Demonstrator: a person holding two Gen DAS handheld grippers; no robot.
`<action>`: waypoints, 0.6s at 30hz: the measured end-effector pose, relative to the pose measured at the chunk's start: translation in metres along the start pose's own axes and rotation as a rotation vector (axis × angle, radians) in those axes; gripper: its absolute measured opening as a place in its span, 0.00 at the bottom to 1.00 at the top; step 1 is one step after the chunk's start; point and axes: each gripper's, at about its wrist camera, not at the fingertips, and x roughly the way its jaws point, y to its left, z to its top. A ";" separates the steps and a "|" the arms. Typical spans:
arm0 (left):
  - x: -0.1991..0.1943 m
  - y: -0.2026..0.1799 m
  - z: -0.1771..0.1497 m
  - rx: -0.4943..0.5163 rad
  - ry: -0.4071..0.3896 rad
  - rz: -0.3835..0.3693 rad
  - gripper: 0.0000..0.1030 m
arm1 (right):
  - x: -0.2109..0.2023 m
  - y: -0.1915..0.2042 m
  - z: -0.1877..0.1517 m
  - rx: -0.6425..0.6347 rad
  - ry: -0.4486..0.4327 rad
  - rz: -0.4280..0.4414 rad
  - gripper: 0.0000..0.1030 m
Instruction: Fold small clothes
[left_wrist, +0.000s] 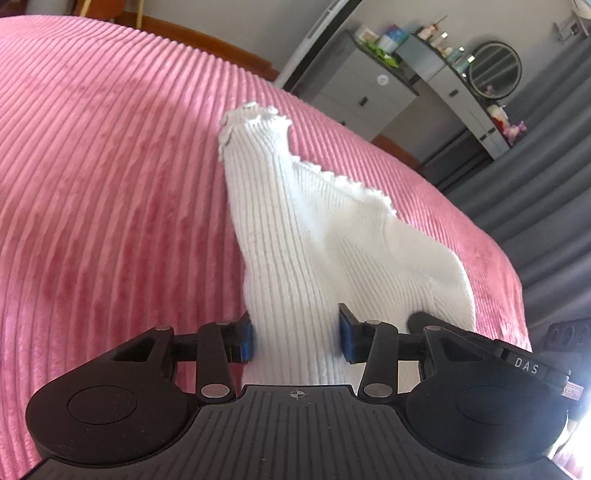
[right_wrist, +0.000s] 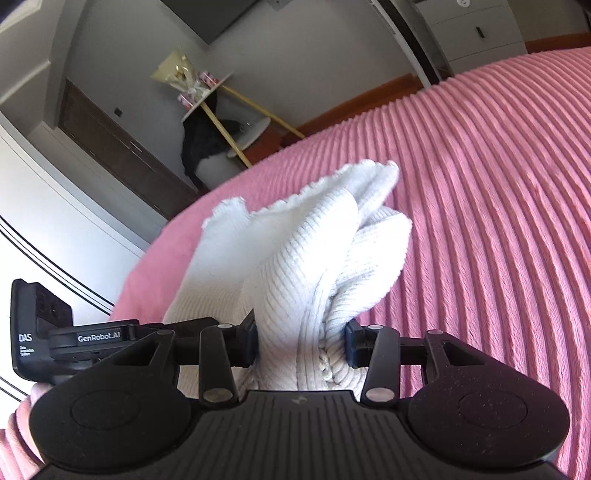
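Left hand-held gripper (left_wrist: 297, 341): blue pads on either side of a bunched end of the white ribbed garment (left_wrist: 295, 229), grasping it at lower centre of the frame. From there the fabric runs up the middle of the left wrist view, lying across the pink corded bedspread (left_wrist: 110, 184); the scalloped hem sits at upper centre and a second lobe spreads to the right.

Right hand-held gripper (right_wrist: 301, 345): clenched on a thick twisted wad of the same garment (right_wrist: 303, 258), lower centre of the right wrist view. Cloth fans up and out from the jaws, its frilled edge toward upper centre, with the bedspread (right_wrist: 480, 221) behind it filling the right half.

The other hand-held gripper's body (right_wrist: 74, 339) shows at lower left of the right wrist view, close beside the fabric.

Background: grey dresser with round mirror (left_wrist: 495, 70) at upper right of the left wrist view.
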 end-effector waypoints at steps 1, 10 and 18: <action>0.000 0.001 0.000 -0.007 -0.001 -0.002 0.46 | 0.001 -0.001 -0.001 -0.001 0.002 -0.006 0.41; 0.005 -0.007 -0.003 0.023 0.006 0.061 0.52 | 0.003 -0.004 -0.007 -0.012 0.007 -0.059 0.46; -0.015 -0.008 -0.007 -0.012 -0.067 0.178 0.62 | -0.020 -0.002 -0.001 0.017 -0.063 -0.105 0.62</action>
